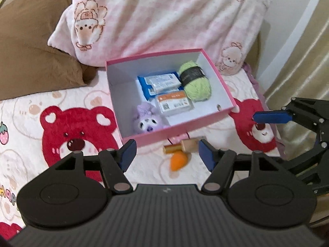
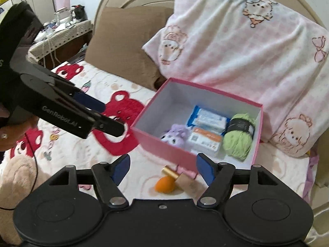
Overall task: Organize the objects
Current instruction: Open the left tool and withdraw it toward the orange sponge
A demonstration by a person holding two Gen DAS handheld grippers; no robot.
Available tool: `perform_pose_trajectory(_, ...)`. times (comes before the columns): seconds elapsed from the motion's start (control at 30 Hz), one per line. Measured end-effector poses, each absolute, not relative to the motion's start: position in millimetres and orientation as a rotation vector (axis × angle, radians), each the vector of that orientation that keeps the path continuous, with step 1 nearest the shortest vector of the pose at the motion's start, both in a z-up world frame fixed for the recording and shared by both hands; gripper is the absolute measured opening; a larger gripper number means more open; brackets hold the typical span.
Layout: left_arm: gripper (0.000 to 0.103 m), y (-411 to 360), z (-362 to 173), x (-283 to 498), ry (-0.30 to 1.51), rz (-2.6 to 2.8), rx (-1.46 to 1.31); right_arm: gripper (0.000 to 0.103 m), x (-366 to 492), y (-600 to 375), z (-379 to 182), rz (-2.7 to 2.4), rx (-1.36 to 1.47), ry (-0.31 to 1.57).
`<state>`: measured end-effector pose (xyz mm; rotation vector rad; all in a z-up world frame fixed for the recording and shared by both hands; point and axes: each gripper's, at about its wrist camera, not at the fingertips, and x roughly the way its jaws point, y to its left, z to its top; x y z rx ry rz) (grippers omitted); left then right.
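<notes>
A pink box point(image 1: 181, 130) point(image 2: 164, 148) stands open on the bed. Inside lie a green yarn ball point(image 1: 196, 81) point(image 2: 238, 139), a blue wipes pack point(image 1: 160, 83) point(image 2: 209, 119), an orange-labelled pack point(image 1: 174, 103) point(image 2: 205, 140) and a purple plush point(image 1: 147, 121) point(image 2: 175, 135). In front of the box lie an orange sponge point(image 1: 177, 161) point(image 2: 164, 185), a gold tube point(image 1: 171, 149) point(image 2: 169, 171) and a small wooden block point(image 1: 190, 144) point(image 2: 188, 182). My left gripper point(image 1: 167, 154) is open above them. My right gripper point(image 2: 162, 169) is open over the same items.
A pink cartoon pillow point(image 1: 164, 14) point(image 2: 246, 51) and a brown pillow point(image 1: 30, 47) point(image 2: 123, 41) lean behind the box. The bedspread point(image 1: 72, 131) has red bear prints. The right gripper shows in the left wrist view point(image 1: 287, 119). A cluttered side table point(image 2: 59, 33) stands far left.
</notes>
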<state>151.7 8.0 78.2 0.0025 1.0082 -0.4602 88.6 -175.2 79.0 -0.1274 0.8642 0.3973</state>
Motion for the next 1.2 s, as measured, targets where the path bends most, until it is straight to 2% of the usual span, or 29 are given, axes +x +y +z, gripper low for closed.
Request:
perform_pose_trajectory(0.17, 0.066, 5, 61, 132, 1.036, -0.471, 0.049, 0.077, 71, -167, 64, 0.416, -0.109, 0.895)
perform_pose_trajectory(0.43, 0.066, 7, 2, 129, 1.131, -0.530, -0.007, 0.078, 65, -161, 22, 0.416, -0.052, 0.968)
perform_pose_trajectory(0.73, 0.064, -9, -50, 134, 1.118, -0.577, -0.024, 0.078, 75, -157, -39, 0.361, -0.030, 1.061)
perform_pose_trajectory(0.93, 0.061, -12, -83, 139, 1.140, -0.617, -0.055, 0.078, 77, -149, -64, 0.316, -0.046, 1.017)
perform_pose_trajectory(1.2, 0.056, -14, -112, 147, 1.023, -0.609, -0.090, 0.077, 85, -145, -100, 0.262, 0.015, 0.931)
